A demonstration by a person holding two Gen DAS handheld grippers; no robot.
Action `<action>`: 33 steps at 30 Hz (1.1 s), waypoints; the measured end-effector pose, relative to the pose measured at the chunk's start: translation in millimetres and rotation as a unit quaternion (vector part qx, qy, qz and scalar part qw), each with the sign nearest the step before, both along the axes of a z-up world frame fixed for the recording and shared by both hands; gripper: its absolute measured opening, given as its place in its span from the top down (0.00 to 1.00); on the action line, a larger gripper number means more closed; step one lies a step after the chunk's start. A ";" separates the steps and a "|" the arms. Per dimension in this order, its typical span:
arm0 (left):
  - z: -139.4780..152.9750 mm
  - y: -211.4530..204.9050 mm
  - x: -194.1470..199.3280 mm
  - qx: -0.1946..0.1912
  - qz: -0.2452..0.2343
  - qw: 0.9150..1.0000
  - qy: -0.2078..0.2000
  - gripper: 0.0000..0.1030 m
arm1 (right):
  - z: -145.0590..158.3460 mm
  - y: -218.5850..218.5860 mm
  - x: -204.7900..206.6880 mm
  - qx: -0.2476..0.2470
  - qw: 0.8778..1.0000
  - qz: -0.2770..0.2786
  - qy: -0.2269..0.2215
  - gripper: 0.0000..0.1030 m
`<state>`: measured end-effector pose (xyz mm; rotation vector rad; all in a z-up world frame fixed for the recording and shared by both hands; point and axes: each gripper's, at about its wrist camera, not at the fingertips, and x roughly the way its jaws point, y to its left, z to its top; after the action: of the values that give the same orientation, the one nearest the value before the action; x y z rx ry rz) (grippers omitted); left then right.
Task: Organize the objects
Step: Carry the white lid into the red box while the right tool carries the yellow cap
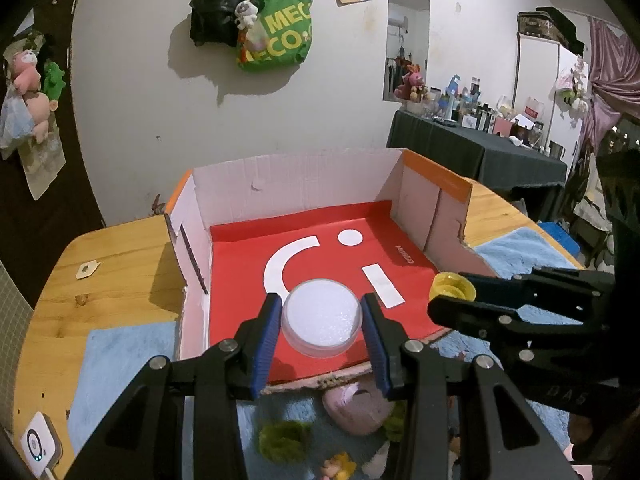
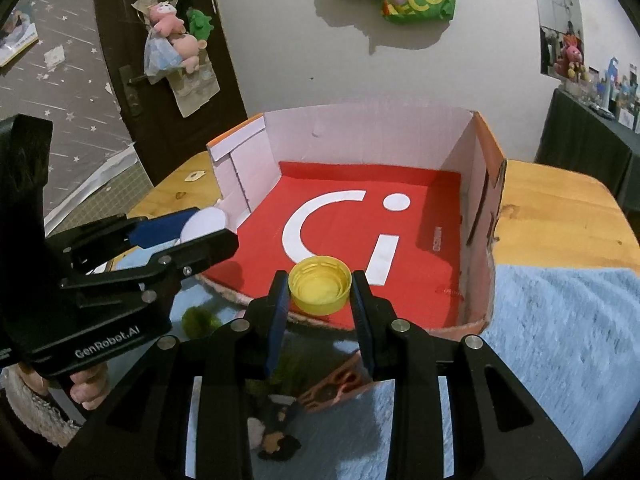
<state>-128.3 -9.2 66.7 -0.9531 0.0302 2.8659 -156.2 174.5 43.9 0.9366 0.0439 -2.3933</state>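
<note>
Wooden table, round-edged, carrying a blue towel and an open cardboard box. Box with its near wall torn down, presumably so that things can be brought in low from the front; red sheet with white shapes lining the floor, nothing yet resting on it as far as can be seen.

Left gripper partly closed, blue pads pressing both sides of a round white container, clear-rimmed, gripped across its width with the flat white face tilted toward the camera. Held over the front part of the red floor, probably raised rather than set down, though contact cannot be told for certain. Seen in the right wrist view as a white disc beside the box's left wall.

Right gripper nearly shut, pads clamped on a small yellow bottle cap, open side tilted up toward the lens, held at the box's front edge. In the left wrist view, the same cap near the right front corner.

Both items centred between their pads, grippers side by side and slanted down into the box: likely a paired delivery, release pending.

Loose leftovers on the towel in front: a pinkish pouch, a green fuzzy ball, small figures.
</note>
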 end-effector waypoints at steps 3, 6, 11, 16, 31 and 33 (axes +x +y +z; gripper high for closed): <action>0.6 -1.1 -5.2 0.002 -0.001 1.000 -0.002 0.59 | 3.8 -2.2 -5.8 0.004 1.000 -0.003 0.005 0.72; 1.2 -1.8 -13.5 0.000 -0.002 1.000 -0.006 0.59 | 5.1 -4.0 -13.5 0.008 1.000 -0.008 0.007 0.72; 1.8 -1.8 -27.5 -0.007 -0.001 1.000 -0.010 0.59 | 3.5 -5.5 -28.7 0.012 1.000 -0.014 0.000 0.72; -2.6 -4.7 -44.7 0.003 0.000 1.000 -0.025 0.59 | -0.1 -6.5 -43.6 0.017 1.000 -0.017 -0.010 0.72; -30.7 -10.1 -101.3 0.001 0.022 0.996 -0.088 0.59 | -22.7 -16.5 -100.8 0.055 0.996 -0.039 -0.052 0.72; -35.0 -12.5 -108.5 0.007 0.023 0.995 -0.102 0.59 | -27.0 -18.9 -107.0 0.065 0.995 -0.043 -0.055 0.72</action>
<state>-236.8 -21.7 31.7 -1.2535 -0.0317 2.7890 -263.1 155.6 16.8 1.1499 0.1211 -2.4368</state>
